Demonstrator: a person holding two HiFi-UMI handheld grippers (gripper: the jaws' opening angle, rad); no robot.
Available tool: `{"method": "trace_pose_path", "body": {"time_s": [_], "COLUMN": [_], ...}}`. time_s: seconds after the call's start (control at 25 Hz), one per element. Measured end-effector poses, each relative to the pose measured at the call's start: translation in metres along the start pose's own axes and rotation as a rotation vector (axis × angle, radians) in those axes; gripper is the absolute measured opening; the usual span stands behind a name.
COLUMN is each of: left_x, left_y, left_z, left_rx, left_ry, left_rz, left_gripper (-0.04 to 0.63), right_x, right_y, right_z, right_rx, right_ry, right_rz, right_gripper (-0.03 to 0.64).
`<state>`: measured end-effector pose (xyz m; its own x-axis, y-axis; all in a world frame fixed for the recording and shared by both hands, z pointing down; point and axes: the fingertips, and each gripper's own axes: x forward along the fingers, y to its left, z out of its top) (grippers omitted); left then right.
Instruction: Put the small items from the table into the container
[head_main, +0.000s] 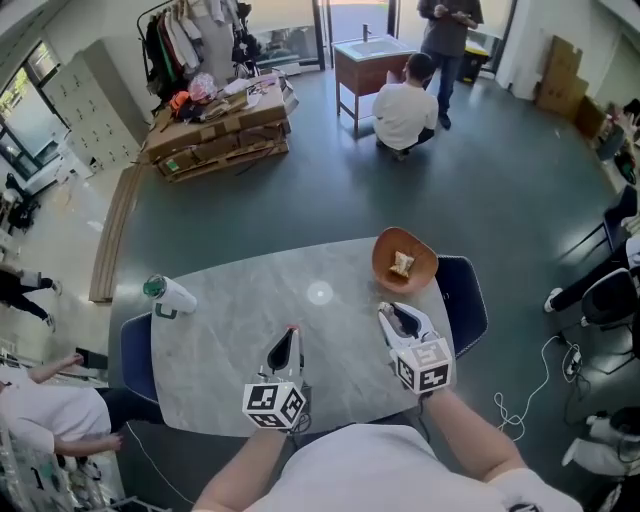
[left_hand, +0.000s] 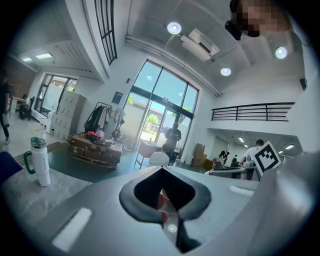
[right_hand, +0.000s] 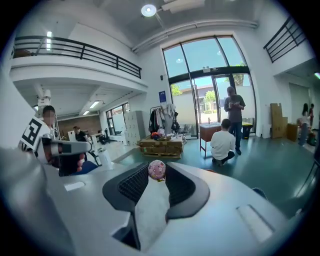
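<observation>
Pink ball (right_hand: 156, 170) is pinched at the tips of the right gripper (head_main: 398, 316), just short of the orange bowl (head_main: 384, 268), ready to drop in I'd guess. Left gripper (head_main: 290, 335), further from the bowl, looks closed on a small reddish bit (left_hand: 161, 202).

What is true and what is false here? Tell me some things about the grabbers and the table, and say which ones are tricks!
1. The right gripper holds a little pink ball. True.
2. The orange bowl is empty. False: a small pale thing lies in it.
3. The white bottle has a green lid. True.
4. In the head view the bowl sits at the table's left edge. False: it is at the far right corner.
5. The left gripper's jaws stand wide apart. False: they are together, with something small and red between them.
</observation>
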<state>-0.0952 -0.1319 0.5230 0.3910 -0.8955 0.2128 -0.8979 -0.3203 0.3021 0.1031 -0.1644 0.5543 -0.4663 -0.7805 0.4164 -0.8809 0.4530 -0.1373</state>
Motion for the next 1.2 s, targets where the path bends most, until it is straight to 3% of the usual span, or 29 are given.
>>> {"method": "trace_pose_path", "body": {"time_s": [0.32, 0.72, 1.2], "left_x": [-0.004, -0.013, -0.019], "left_y": [-0.009, -0.010, 0.005], "left_z": [0.011, 0.006, -0.007], "left_rx": [0.019, 0.013, 0.011], "left_ry": [-0.024, -0.004, 0.048], "left_rz": [-0.031, -0.032, 0.025], "left_gripper": [0.005, 0.005, 0.005], "right_x": [-0.029, -0.029, 0.002], "right_y": [0.037, 0.031, -0.020], "right_z": [0.031, 0.017, -0.021], "right_rx": [-0.008, 0.012, 0.084], "right_ry": [-0.106, -0.081, 0.008], "right_rz": [0.052, 0.022, -0.050], "right_gripper": [0.133, 0.133, 0.133]}}
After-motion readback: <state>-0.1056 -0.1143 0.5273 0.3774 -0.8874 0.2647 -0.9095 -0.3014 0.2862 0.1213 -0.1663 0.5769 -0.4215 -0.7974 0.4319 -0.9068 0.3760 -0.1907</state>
